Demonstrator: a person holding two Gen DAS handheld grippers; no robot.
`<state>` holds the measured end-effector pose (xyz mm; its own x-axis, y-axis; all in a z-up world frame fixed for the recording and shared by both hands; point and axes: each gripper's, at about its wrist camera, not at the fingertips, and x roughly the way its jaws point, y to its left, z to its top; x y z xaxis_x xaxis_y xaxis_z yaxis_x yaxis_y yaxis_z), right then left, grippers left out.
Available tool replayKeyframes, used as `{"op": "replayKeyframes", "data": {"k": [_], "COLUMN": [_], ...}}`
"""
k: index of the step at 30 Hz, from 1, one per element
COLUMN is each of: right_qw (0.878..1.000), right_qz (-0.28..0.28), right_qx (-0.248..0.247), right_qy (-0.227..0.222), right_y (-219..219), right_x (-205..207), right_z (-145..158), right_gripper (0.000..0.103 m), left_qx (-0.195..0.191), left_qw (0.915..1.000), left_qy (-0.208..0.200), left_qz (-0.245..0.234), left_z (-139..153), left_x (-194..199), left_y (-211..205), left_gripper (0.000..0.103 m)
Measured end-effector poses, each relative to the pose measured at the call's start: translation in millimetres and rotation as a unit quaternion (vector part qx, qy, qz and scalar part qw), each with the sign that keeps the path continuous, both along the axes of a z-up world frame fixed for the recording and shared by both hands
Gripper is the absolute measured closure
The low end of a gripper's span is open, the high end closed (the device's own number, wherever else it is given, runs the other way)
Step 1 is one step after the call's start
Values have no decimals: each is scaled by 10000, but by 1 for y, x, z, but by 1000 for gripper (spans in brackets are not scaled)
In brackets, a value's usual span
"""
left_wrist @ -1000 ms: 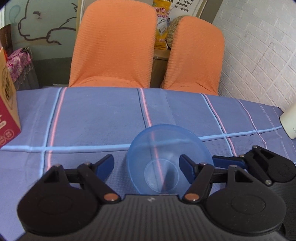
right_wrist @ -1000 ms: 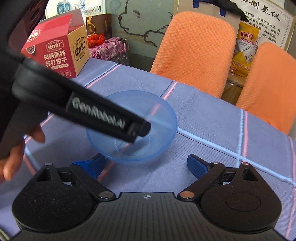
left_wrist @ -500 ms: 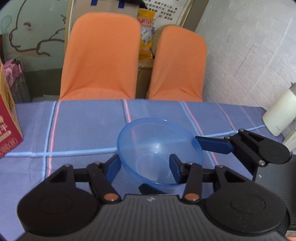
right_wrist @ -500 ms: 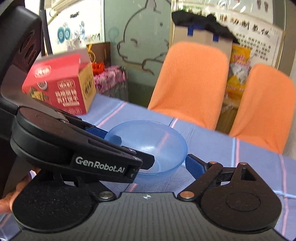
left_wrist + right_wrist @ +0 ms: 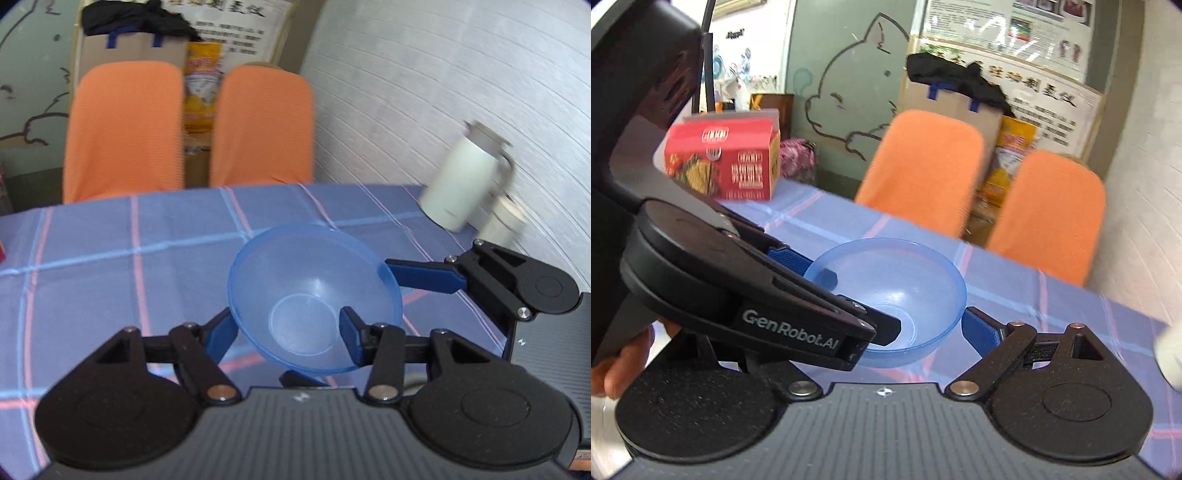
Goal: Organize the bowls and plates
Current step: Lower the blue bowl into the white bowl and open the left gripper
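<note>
Since a second ago you've lifted the blue bowl (image 5: 314, 302) off the table (image 5: 110, 266) and swung both cameras right; the white flask (image 5: 461, 181) by the brick wall wasn't fully in the left view then, and it's smeared with motion now.

Your left gripper (image 5: 284, 332) pinches the bowl's near wall: one blue finger sits inside the bowl, the other outside on the left, jaws pressed onto the wall. The bowl tilts toward you and looks clear of the cloth, though how high is hard to say.

Your right gripper (image 5: 897, 325) is right at the bowl too. Its right blue finger (image 5: 982, 328) sits just beside the bowl's outer wall; contact can't be confirmed. Its other finger is hidden behind the left gripper's body in the right view. In the left view, one right-gripper finger lies along the bowl's far right rim and what may be the other pokes out under the bowl. Looks spread around the bowl rather than clamped, but I can't tell for sure.

Progress, my read: early. One bowl is picked up and in transit, maybe a handover or a two-handed carry. No plate, second bowl, stack or rack shows in either view, so where it goes is unknown. A red box (image 5: 724, 162) sits at the table's far left and two orange chairs (image 5: 125, 129) stand behind. Left to do: set this bowl down wherever it belongs, then whatever other dishes exist off camera.
</note>
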<state>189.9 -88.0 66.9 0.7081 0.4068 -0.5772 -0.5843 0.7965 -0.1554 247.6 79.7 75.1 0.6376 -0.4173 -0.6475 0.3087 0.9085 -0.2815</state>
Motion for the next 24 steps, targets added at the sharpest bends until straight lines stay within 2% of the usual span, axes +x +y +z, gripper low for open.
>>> {"op": "replayKeyframes", "data": {"k": [5,9,18,20,24], "right_qw": [9994,9987,9961,9955,9933], "right_qz": [-300,-441,-444,-449,-553], "right_qx": [-128,-86,403,445,620], "right_qy": [133,248,653,707,800], "right_y": [-38,-57,-70,-74,-86], "right_x": [-47,-63,-46,-47,-56], "right_z": [-15,-31,-58,-62,-64], "right_gripper": [22,22,23,23,23], "left_qx": [44,183,461,449,411], "left_qw": [9984,9961,9942,9939,9933], "left_qy": [167,342,466,479,462], "left_qz": [-546,-796,-851,-889,-972], "left_z": [-21,-39,-64,-63,-58], "left_x": [-45,-64,-66,-65,-70], "left_y": [-60,-91,-104,-103,-97], "left_gripper": [53,52,45,32,30]}}
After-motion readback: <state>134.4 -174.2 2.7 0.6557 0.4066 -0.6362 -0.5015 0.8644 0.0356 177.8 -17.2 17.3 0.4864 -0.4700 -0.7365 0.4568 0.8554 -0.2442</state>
